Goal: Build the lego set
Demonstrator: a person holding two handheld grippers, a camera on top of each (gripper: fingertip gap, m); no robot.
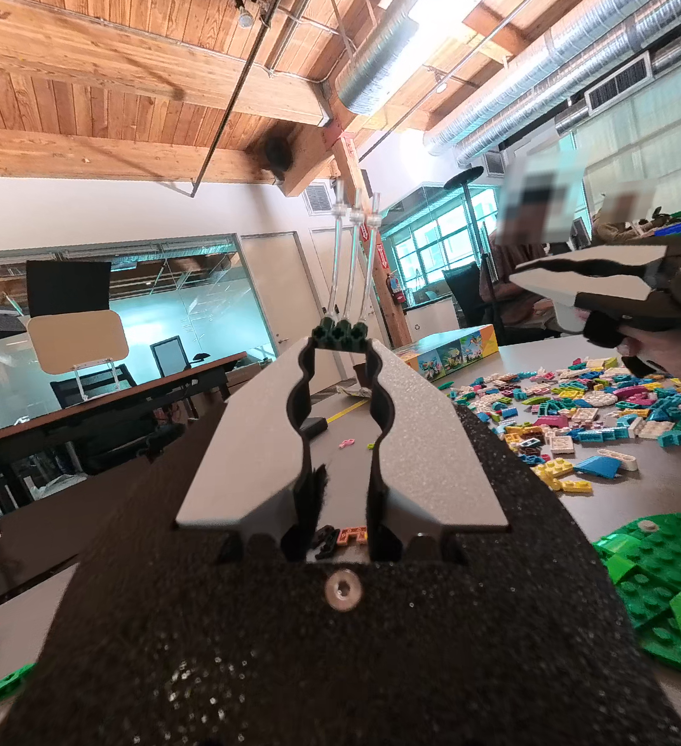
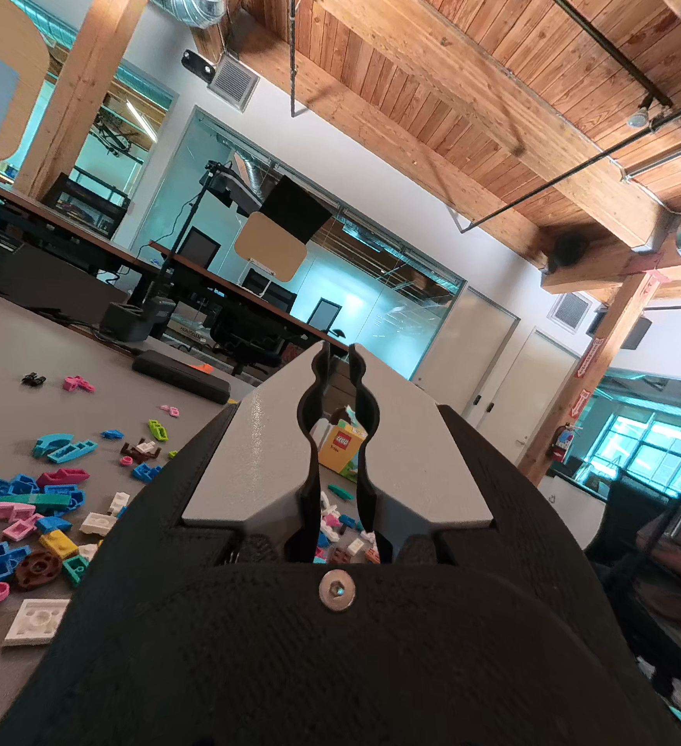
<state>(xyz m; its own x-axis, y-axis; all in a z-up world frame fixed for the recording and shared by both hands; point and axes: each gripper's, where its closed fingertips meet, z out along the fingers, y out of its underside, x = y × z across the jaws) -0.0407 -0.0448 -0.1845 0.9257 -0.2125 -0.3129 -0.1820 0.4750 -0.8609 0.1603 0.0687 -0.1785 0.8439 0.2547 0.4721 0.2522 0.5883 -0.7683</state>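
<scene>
Nearest you, at the surface's [image 1: 653, 480] near edge, lies the green plate [image 1: 661, 597]. Your left hand-held gripper [image 1: 340, 343] is raised above the surface, its tips clamped on a dark green piece [image 1: 340, 332] from which three clear stems [image 1: 351, 258] rise. Past the plate, the loose brick pile [image 1: 597, 407] spreads across the surface's right side. Your right hand-held gripper [image 2: 338, 349] hangs over that pile, nearly closed with only a narrow gap at the tips, holding nothing. Toward the far edge sits the set box [image 1: 447, 355], beyond the bricks.
</scene>
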